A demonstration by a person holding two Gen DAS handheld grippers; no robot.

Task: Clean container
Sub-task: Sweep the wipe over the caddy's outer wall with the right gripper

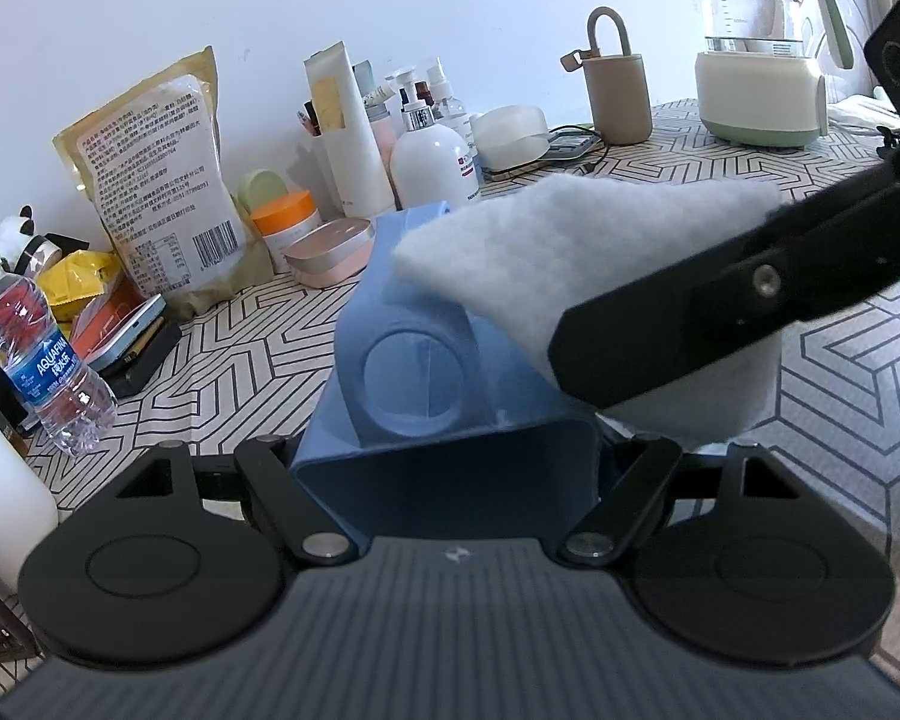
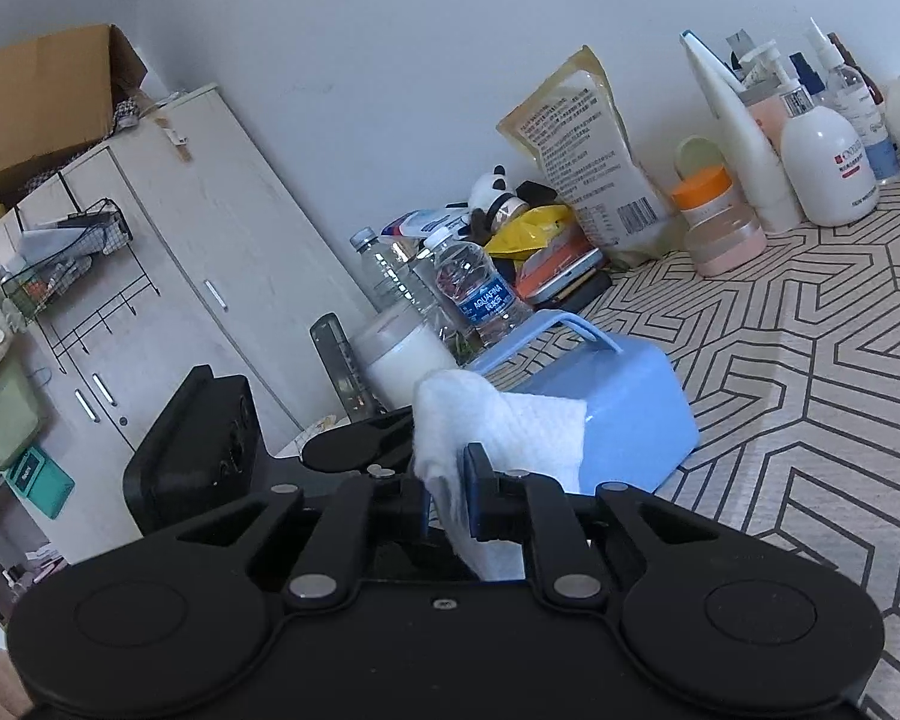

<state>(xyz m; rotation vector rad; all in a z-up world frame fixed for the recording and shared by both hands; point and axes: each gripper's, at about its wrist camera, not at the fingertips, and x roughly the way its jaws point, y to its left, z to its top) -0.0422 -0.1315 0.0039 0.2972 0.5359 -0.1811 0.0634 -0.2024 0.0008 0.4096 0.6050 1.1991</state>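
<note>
Two grippers share the work: your left gripper (image 1: 450, 468) is clamped on the near rim of the light blue, smooth plastic container (image 1: 414, 360), which fills the lower centre of the left wrist view, and your right gripper (image 2: 450, 498) is clenched on a folded white fibrous cloth (image 2: 504, 426) at the centre of the right wrist view. The container looks tipped over, its moulded outside with a round recessed ring (image 1: 414, 384) facing the camera, and in the right wrist view its rounded boxy body and thin loop handle (image 2: 576, 330) sit at centre frame, over the black-and-cream geometric-patterned tablecloth (image 2: 810, 360); whether it touches the table I cannot tell. Holding it by the rim most likely steadies it and leaves the broad walls free for wiping. The cloth is soft and fluffy, and it drapes loosely over the fingertips, so it can mould to the rounded corners; in the left wrist view it lies against the container's right side, pressed there by the black right-hand finger (image 1: 678, 336) coming in from the right edge. Hard, glossy plastic should let the cloth slide easily, so the firm left-hand grip seems meant to stop the box twisting. A clear, crinkled plastic water bottle (image 1: 42, 354) stands at the left of that view, well apart from the wiping.
</note>
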